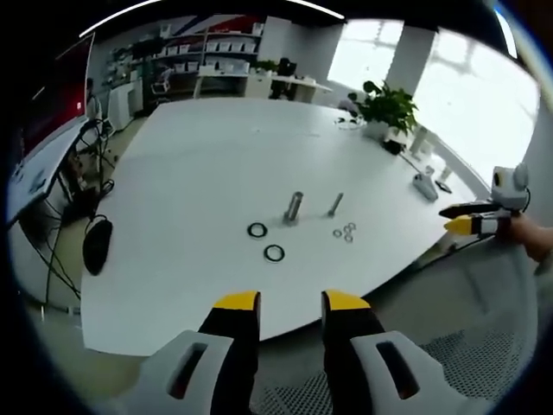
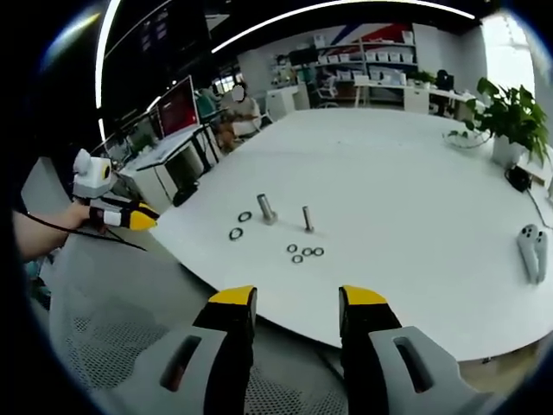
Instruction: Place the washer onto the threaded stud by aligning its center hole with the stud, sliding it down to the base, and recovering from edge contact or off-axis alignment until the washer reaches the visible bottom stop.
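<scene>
The table (image 2: 406,164) has a smooth, matt white top with a soft sheen under the window light. At its middle, the threaded stud (image 2: 307,218) and the thicker bolt (image 2: 265,208) beside it look like bare grey metal, the small washers (image 2: 304,252) near them likewise metallic, and the two dark rings (image 1: 265,241) look matt black. Off the table's near edge, a chair back (image 2: 130,346) shows pale woven mesh.

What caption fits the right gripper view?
Open right gripper faces white table holding two studs, scattered washers.
</scene>
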Available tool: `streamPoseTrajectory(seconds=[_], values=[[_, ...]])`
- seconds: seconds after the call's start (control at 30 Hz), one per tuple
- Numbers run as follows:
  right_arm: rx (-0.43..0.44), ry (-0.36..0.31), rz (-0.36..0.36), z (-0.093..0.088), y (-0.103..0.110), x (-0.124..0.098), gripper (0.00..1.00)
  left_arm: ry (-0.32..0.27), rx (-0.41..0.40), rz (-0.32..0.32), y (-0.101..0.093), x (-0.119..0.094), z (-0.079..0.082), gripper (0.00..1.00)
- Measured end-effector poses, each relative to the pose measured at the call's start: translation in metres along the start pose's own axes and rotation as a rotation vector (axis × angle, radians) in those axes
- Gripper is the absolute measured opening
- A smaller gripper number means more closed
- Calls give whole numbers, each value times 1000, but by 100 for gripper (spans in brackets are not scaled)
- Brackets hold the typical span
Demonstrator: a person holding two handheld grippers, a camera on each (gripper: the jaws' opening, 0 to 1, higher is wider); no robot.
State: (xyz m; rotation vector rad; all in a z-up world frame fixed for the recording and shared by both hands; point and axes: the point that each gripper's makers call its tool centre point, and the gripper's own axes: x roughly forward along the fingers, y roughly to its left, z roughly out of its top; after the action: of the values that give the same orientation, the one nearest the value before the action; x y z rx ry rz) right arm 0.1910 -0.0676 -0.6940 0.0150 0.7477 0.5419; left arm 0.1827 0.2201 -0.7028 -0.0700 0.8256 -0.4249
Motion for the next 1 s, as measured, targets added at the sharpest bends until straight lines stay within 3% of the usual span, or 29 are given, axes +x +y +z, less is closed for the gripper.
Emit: streamPoseTrajectory(seconds=[0.3, 0.5, 0.63, 0.7, 1.0], values=[[-10, 22, 7, -3, 2, 2, 39, 12, 11, -2, -2, 1, -1, 31], [0, 17, 4, -3, 0, 1, 40, 41, 63, 12, -3, 3, -2, 32], [12, 3, 2, -1, -1, 0, 40, 90, 81, 7, -5, 5, -9, 33], [9, 6, 5, -1, 0, 0, 40, 156, 9, -25, -8, 7, -21, 34], [11, 2, 5, -1, 0, -1, 40, 179, 44, 15, 9, 17, -3, 34]])
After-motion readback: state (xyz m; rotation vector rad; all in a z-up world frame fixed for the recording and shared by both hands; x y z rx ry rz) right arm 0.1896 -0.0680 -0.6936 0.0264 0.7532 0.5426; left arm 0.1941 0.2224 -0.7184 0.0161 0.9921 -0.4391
